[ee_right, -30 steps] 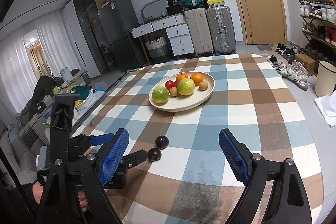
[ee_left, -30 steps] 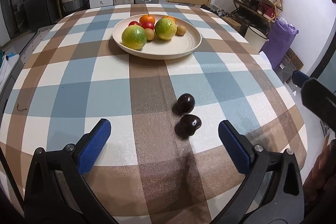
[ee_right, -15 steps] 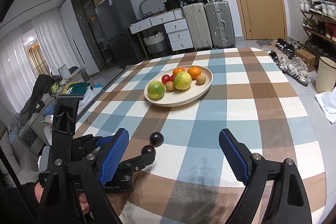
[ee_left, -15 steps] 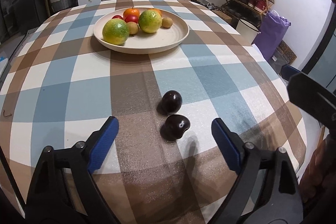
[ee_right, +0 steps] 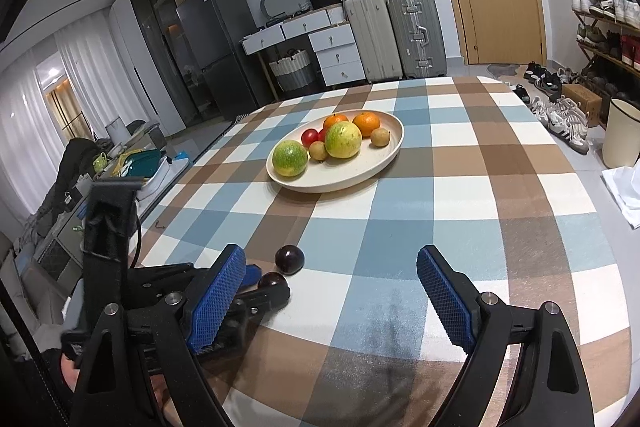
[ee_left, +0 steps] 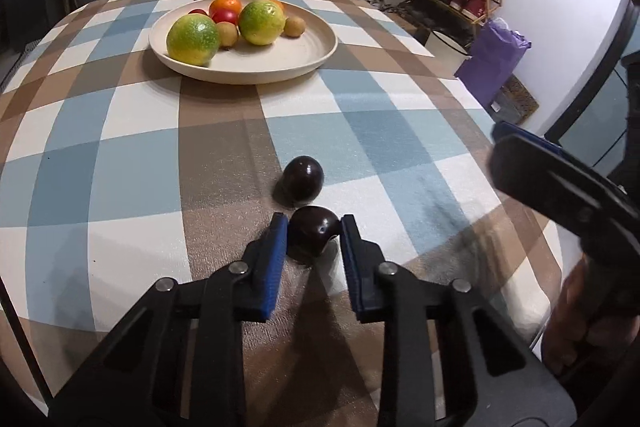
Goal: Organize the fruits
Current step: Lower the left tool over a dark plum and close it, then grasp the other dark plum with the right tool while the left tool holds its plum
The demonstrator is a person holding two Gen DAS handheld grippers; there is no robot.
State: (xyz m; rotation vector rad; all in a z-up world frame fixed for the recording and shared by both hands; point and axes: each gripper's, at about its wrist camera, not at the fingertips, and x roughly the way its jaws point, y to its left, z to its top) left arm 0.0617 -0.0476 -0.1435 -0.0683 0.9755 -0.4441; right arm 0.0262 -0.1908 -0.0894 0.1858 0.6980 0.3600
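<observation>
1. My left tongs (ee_left: 313, 231) have just been closing and now pinch the nearer dark purple, glossy round plum (ee_left: 314, 234) between their blue ribbed pads, one pad on each side of it. The plum sits low on the checked blue, brown and white cloth of the bench (ee_left: 120, 155).
2. This plum is close to round, so I cannot pick out a long axis. A small pale dimple on its skin faces toward my left camera and a little to the right.
3. The second dark purple plum (ee_left: 303, 178) lies just beyond the pinched one, nearly touching it, outside the pads.
4. My right tongs (ee_right: 331, 290) stand spread wide with nothing between their pads, hovering over the cloth to the right of both plums.
5. The cream oval plate (ee_left: 312, 55) rests farther along the bench, well apart from the plums. It carries two green-yellow round citrus fruits, two oranges, red tomatoes and small brown fruits, all crowded toward its left and far side; its near right part is bare.
6. Between the plums and the plate the cloth lies open.
7. The bench's right edge curves away near my right tongs, with floor below it.
</observation>
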